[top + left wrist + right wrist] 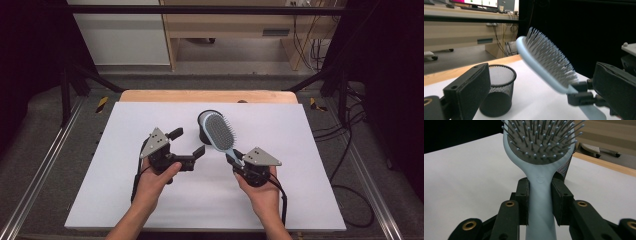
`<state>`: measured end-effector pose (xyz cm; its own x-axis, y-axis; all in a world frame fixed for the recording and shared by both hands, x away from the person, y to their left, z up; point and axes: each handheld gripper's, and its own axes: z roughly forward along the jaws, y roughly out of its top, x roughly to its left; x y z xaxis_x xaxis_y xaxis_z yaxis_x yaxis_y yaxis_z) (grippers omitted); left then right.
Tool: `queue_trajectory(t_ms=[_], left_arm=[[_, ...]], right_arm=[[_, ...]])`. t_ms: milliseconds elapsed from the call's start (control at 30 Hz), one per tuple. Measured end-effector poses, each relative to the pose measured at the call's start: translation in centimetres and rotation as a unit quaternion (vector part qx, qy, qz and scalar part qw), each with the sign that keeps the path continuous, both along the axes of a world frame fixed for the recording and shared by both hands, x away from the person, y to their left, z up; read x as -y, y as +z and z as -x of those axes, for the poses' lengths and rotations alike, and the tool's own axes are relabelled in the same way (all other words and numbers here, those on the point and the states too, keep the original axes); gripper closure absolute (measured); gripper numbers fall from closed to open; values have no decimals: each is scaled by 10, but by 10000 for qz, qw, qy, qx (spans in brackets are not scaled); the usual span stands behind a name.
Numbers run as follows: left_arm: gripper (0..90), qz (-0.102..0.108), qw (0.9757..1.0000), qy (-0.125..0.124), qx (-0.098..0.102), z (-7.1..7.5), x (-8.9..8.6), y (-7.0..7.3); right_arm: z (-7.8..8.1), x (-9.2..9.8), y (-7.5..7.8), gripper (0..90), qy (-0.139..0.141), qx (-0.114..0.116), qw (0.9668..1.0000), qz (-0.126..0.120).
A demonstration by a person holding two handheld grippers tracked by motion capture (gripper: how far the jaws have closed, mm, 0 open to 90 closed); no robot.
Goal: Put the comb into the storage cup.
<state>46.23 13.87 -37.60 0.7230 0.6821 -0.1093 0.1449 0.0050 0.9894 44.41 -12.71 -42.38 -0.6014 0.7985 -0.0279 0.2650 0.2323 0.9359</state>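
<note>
High view: the right tool [234,159] clamps the handle of a pale blue hairbrush [220,131], bristles up, its head raised over a black mesh cup [203,131] that stands toward the far edge of the white surface [300,150], near the middle. That hold looks meant to carry the head to the cup's mouth. The left tool [189,142] stands wide and empty just beside the brush, likely waiting to steady something. The brush covers much of the cup, so its contents cannot be told.

Left gripper view: the wide jaws frame the cup [497,93] and the tilted brush [544,63], whose handle is pinched by the other tool [580,93]. The handle's end is cut off at the bottom.

Right gripper view: both jaws press the narrow handle [540,202] below the head, a grip that keeps the brush from twisting. The head's top is cropped; the cup [565,167] peeks out behind it.
</note>
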Motion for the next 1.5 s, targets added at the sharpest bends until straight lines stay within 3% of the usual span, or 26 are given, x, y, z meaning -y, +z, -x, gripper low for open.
queue_trajectory(t_ms=[200, 300, 400, 600, 933, 1167, 1500], left_arm=[[19, 52, 10000, 43, -3, -5, 11, 0], [23, 273, 9994, 195, -28, -6, 12, -1], [23, 342, 9989, 305, -41, -9, 12, -2], [24, 493, 9982, 144, -306, -14, 15, -5], [25, 473, 9978, 5, -465, -18, 22, -10], [30, 571, 9968, -74, -558, -20, 28, -13], [69, 860, 9916, -314, -911, -27, 33, -13]], right_arm=[[0, -3, -2, 696, 38, 6, 10000, -13], [1, -5, -1, 696, 35, 53, 10000, -34], [1, -6, 0, 696, 36, 77, 10000, -41], [3, -7, 1, 696, 74, 179, 9997, -116], [3, -8, 3, 696, 154, 310, 9991, -253], [4, -11, 3, 696, 242, 333, 9987, -285], [5, -15, 3, 696, 344, 397, 9981, -312]])
